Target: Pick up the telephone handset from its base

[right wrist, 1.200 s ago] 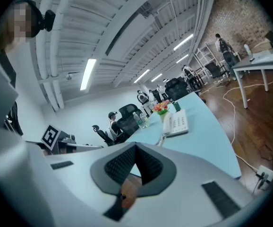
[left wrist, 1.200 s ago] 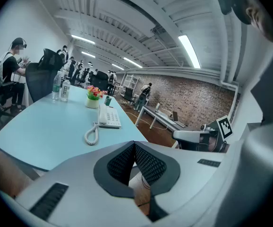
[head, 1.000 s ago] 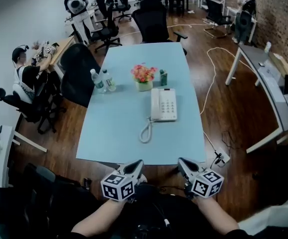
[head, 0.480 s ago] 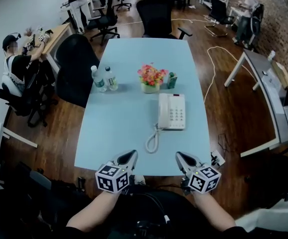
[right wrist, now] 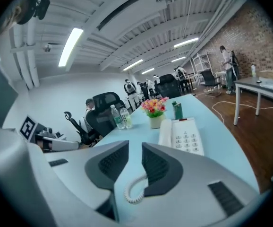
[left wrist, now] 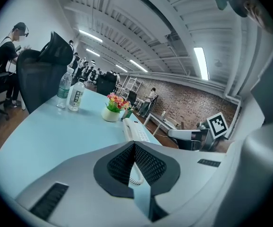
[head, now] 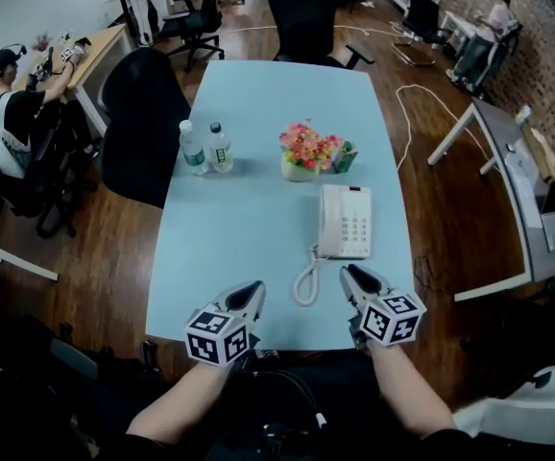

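A white telephone [head: 347, 221] lies on the light blue table [head: 239, 229], its handset [head: 329, 221] resting on the left side of the base. Its coiled cord [head: 306, 279] loops toward the near edge. My right gripper [head: 354, 277] hovers over the near edge just short of the phone. Its jaws are opening, a narrow gap between the pads and nothing gripped. In the right gripper view the handset [right wrist: 166, 132] sits ahead of the gripper [right wrist: 135, 148], slightly right. My left gripper [head: 251, 291] is shut and empty left of the cord. The left gripper view shows the telephone [left wrist: 135, 132] beyond its closed pads [left wrist: 146, 162].
A pot of flowers [head: 306, 152] and a small green box [head: 345, 157] stand behind the phone. Two water bottles [head: 205, 147] are at the table's left. Black chairs [head: 138, 123] line the left and far sides. People sit at desks nearby; a white cable [head: 407, 113] trails on the floor.
Both grippers have moved forward from in front of the table to over its near edge. The telephone now lies closer to the right gripper.
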A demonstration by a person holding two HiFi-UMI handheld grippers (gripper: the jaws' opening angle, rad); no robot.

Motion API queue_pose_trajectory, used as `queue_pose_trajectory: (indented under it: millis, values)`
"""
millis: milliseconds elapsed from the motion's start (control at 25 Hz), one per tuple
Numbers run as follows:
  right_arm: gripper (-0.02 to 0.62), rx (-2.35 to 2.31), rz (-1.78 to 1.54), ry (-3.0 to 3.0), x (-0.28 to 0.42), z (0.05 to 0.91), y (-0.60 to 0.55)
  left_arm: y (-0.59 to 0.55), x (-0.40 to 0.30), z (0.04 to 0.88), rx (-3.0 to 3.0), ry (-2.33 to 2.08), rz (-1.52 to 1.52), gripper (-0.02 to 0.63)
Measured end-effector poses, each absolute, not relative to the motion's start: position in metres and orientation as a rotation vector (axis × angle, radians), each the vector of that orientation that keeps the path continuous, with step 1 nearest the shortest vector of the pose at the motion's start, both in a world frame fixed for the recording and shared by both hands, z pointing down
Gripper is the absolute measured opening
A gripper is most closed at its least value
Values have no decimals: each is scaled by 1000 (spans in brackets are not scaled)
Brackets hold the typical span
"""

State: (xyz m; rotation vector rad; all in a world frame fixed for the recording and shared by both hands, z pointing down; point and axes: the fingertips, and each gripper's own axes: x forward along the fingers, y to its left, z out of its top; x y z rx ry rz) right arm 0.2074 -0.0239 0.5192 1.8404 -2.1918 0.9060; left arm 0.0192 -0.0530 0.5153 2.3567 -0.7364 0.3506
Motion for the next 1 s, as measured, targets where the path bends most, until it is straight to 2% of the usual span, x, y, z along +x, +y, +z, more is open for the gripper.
queue_pose_trajectory:
  millis: [320,640,1000]
  values:
    - [263,1924,899,-1980,253,545,-137,-97,17,524,2337,-783,343,-6]
    - [296,1787,867,-1730,276,620,-206,-90,4,533,2240,-862,288,-6]
    - [298,1783,884,-1584,282,651,-219,-91,-16,542,2168,-946,250,-6]
